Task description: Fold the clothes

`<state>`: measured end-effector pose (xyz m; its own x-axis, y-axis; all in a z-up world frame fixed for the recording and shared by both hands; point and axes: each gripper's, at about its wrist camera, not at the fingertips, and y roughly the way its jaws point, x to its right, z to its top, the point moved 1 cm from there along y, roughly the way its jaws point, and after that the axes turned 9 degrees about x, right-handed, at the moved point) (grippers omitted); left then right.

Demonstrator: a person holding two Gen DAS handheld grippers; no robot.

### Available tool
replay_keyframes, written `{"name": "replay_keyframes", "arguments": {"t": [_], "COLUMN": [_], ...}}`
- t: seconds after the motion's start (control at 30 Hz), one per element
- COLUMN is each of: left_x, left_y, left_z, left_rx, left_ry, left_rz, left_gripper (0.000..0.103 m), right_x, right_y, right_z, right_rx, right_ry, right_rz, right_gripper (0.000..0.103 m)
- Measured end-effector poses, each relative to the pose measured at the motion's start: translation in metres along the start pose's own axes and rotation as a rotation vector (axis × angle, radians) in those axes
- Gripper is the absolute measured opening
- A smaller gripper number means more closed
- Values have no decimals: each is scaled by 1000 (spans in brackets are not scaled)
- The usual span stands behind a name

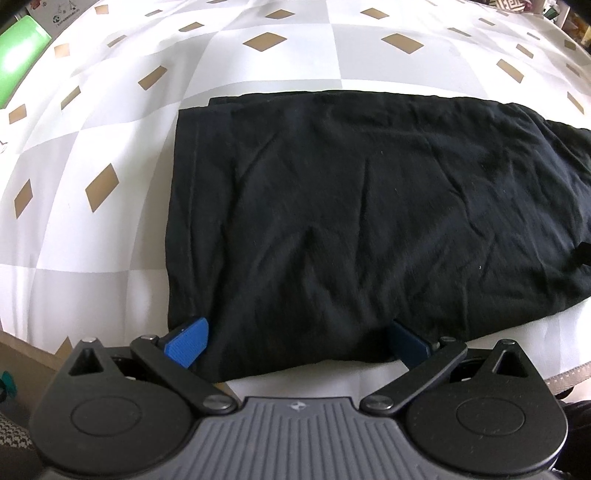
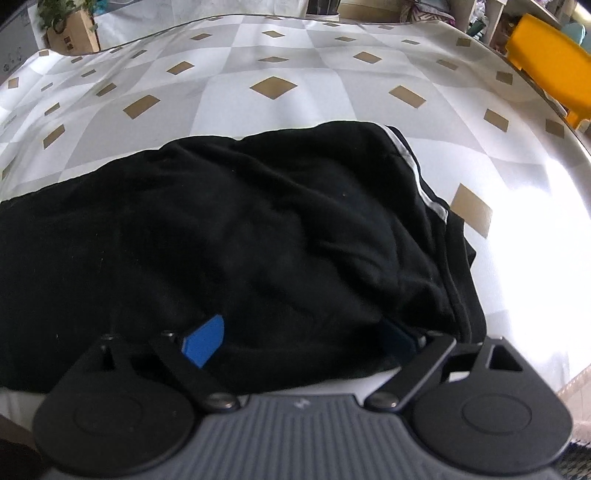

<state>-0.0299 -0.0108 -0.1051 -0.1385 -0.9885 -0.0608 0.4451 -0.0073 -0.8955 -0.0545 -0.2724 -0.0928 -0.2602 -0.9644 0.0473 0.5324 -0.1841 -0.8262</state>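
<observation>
A bench covered by a cloth checked in white and pale grey, with a small tan diamond where the squares meet. Bright glare washes out its right side in the right wrist view. Past the far left corner stands a cardboard box with a leafy green plant above it. Beyond the right edge sits a yellow-orange plastic object. In the left wrist view, a bright green object lies off the bench's left edge.

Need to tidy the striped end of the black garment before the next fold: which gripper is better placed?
Right, probably. The white-striped edge of the black garment lies just ahead of the right gripper. The left gripper faces the neat straight end; no stripe shows there.
</observation>
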Motion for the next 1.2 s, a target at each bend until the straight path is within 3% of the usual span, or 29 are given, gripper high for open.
{"name": "replay_keyframes", "arguments": {"t": [0.2,0.4,0.6,0.73,0.9,1.13,1.2], "left_x": [-1,-28,-35,-38,-43,-65,-71], "left_y": [-7,-21,-16,-17,-13,-20,-18], "left_z": [-1,11,9,17,34,70,79], "left_rx": [20,78,37,26,37,54,51], "left_ry": [-17,-201,-211,-255,-200,-133,-108], "left_rz": [-4,3,52,12,25,-39,-44], "left_gripper": [103,103,103,103,103,102,97], "right_x": [-6,-25,-47,-65,-100,-149,-161], "right_y": [-10,-30,-43,-52,-61,-70,-73], "right_z": [0,-5,-11,-14,-21,-29,-31], "right_rx": [17,71,88,100,144,153,163], "right_ry": [-8,-69,-103,-134,-263,-405,-446], "right_rz": [17,99,220,301,350,462,485], "right_gripper": [88,85,81,81,81,82,82]}}
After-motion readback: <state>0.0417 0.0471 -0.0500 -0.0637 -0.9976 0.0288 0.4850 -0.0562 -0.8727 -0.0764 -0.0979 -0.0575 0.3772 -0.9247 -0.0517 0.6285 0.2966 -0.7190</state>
